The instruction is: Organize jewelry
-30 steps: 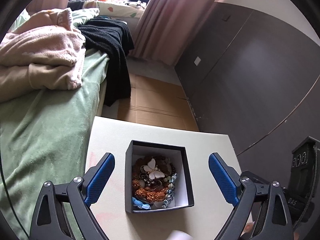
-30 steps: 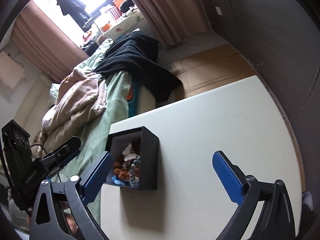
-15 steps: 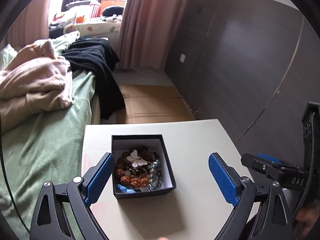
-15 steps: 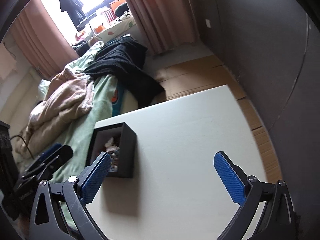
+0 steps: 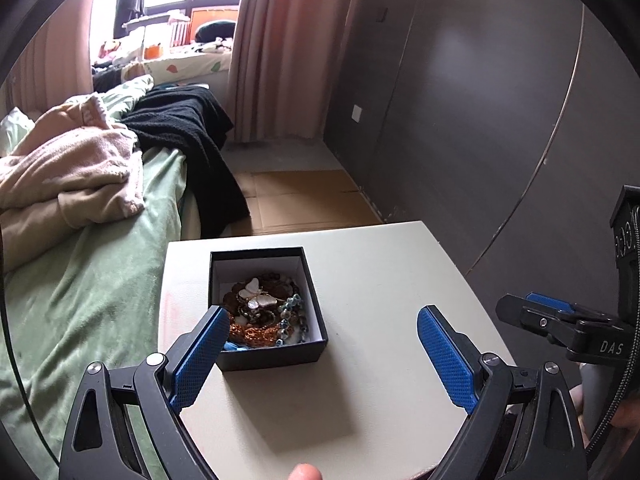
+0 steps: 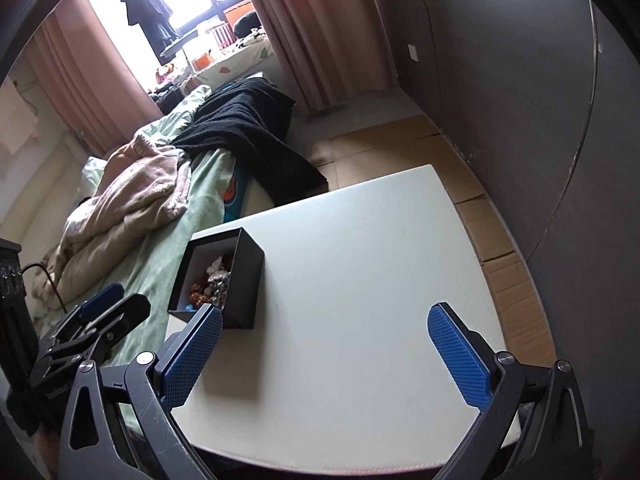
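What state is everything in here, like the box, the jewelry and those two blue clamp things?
Black box: lidless, upright on the white table.
Jewelry: piled tangled inside the box, butterfly piece on top.
Left gripper: open, empty, above the table by the box.
Right gripper: open, empty, over bare table.

The black box is sitting at the desk's left edge, beside the bed; bare desk is lying open right of it.

Black jewelry box on white table, wide-spread right hand-held gripper above.
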A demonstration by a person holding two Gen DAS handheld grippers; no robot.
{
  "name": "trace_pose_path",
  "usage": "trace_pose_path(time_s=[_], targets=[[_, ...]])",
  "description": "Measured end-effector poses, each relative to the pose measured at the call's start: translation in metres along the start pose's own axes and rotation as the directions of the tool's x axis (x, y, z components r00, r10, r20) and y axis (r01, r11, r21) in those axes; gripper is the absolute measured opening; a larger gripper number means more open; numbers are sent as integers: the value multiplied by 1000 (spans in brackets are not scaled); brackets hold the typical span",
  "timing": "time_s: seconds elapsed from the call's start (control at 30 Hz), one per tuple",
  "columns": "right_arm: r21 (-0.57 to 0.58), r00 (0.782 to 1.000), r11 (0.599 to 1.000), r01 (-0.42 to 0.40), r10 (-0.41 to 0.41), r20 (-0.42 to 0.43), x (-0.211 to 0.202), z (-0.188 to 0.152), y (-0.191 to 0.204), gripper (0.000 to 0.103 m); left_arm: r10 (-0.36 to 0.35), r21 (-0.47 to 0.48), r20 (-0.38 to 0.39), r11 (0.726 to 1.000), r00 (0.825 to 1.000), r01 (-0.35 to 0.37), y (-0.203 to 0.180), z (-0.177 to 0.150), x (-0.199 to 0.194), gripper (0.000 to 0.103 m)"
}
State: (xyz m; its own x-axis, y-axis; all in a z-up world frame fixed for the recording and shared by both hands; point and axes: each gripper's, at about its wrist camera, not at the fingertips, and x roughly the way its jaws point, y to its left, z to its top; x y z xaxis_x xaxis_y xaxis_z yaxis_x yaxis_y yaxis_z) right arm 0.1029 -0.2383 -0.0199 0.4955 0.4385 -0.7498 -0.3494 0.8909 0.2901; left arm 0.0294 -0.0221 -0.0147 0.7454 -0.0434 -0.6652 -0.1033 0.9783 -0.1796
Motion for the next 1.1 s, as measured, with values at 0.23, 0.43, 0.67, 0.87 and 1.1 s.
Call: trace_pose_path(time_s=[0.23,0.43,0.67,0.87,1.1], targets=[[-15,1000,1000,14,-14,-7,-7,-4,-2,103,0,0,29,1000,1000,0,-4,-1,-8,95],[-14,1000,1000,9,-9,-12,-7,-4,-1,103,2,-5,36,1000,999,-1,-4,0,-9,95],[-18,1000,1000,6,-7,-15,-9,-3,2,103,-4,-5,41,1000,999,4,-6,1,-11,95],[-10,1000,1000,13,-14,-23,-11,-2,1,103,-7,0,36,1000,999,7,-7,1,-11,95],[-20,1000,1000,12,-12,-20,-17,-1,4,103,-10,-1,48,1000,999,10,-10,2,-14,95]])
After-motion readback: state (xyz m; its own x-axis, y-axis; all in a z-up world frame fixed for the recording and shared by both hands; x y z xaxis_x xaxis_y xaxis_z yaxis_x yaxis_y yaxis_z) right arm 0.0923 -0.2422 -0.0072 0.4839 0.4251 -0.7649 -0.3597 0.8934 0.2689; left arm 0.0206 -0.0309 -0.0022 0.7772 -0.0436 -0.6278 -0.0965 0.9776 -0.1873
